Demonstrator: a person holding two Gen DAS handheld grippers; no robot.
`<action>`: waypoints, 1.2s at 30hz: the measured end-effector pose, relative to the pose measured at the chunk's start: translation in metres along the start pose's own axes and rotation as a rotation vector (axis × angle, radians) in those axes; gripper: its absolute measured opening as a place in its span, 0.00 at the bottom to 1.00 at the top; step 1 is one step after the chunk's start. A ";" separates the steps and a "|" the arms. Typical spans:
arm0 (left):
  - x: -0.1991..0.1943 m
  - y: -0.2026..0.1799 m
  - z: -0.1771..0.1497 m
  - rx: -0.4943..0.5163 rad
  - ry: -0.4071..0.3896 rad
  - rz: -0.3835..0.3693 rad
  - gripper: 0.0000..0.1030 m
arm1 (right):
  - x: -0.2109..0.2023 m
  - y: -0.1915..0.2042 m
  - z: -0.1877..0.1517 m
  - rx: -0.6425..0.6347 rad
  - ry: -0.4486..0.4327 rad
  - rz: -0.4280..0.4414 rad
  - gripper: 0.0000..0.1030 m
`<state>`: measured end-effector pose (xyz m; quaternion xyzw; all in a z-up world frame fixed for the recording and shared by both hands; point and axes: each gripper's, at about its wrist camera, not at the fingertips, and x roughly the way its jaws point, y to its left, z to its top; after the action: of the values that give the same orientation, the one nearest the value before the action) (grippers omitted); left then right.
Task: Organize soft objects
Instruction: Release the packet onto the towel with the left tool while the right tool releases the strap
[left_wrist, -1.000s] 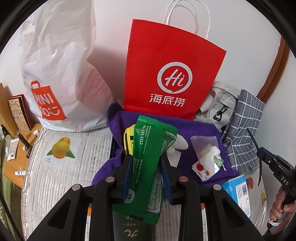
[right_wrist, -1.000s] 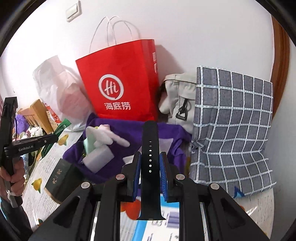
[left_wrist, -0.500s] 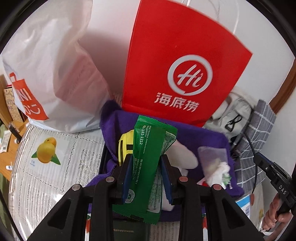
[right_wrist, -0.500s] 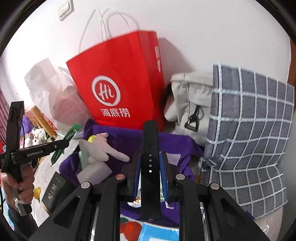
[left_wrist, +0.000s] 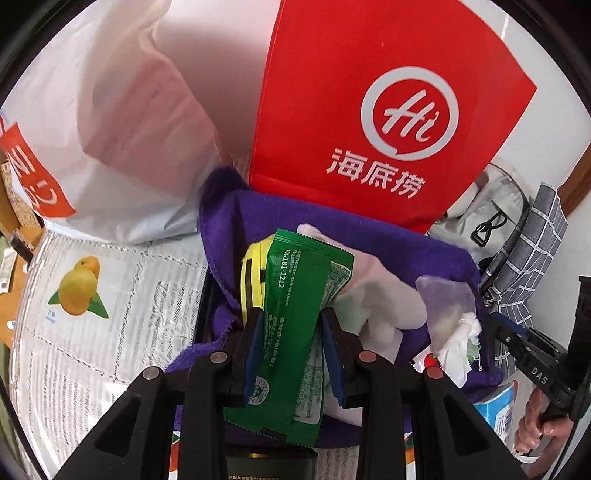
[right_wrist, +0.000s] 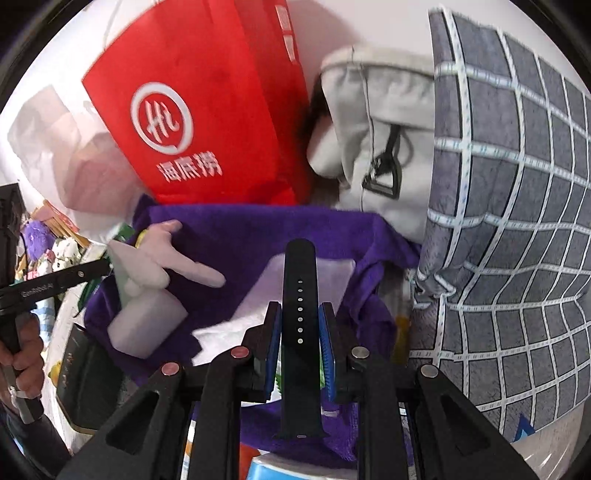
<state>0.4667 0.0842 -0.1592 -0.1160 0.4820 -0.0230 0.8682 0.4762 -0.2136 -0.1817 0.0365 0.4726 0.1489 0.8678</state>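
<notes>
My left gripper (left_wrist: 291, 350) is shut on a green snack packet (left_wrist: 295, 325), held upright over a box lined with a purple towel (left_wrist: 369, 229). In the box lie a yellow-and-black item (left_wrist: 251, 280), a pale plush toy (left_wrist: 388, 299) and a clear pouch with white tissue (left_wrist: 450, 317). My right gripper (right_wrist: 298, 343) is shut on a black watch strap (right_wrist: 298, 295), which stands upright above the right half of the purple towel (right_wrist: 258, 236). The plush toy (right_wrist: 166, 266) and a white block (right_wrist: 147, 325) lie to its left.
A red paper bag (left_wrist: 369, 110) stands against the wall behind the box, a white plastic bag (left_wrist: 110, 129) to its left. A beige bag (right_wrist: 369, 147) and a grey checked cloth bag (right_wrist: 498, 221) stand at the right. A dark box (right_wrist: 85, 369) and a blue carton (left_wrist: 495, 410) lie nearby.
Both grippers have moved forward and down toward the purple-lined box, which now looms larger. Each keeps its hold: the green packet on the left, the black strap on the right.
</notes>
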 end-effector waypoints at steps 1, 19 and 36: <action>0.003 0.000 0.000 -0.002 0.006 0.001 0.30 | 0.003 -0.001 -0.001 0.007 0.009 -0.003 0.19; 0.007 -0.009 -0.002 0.041 0.037 0.026 0.55 | 0.007 0.008 -0.001 0.006 0.030 0.012 0.44; -0.084 -0.058 -0.042 0.195 -0.101 0.014 0.73 | -0.104 0.029 -0.033 0.048 -0.079 -0.060 0.58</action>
<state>0.3906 0.0328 -0.0974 -0.0285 0.4339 -0.0580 0.8986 0.3894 -0.2190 -0.1100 0.0491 0.4422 0.1096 0.8888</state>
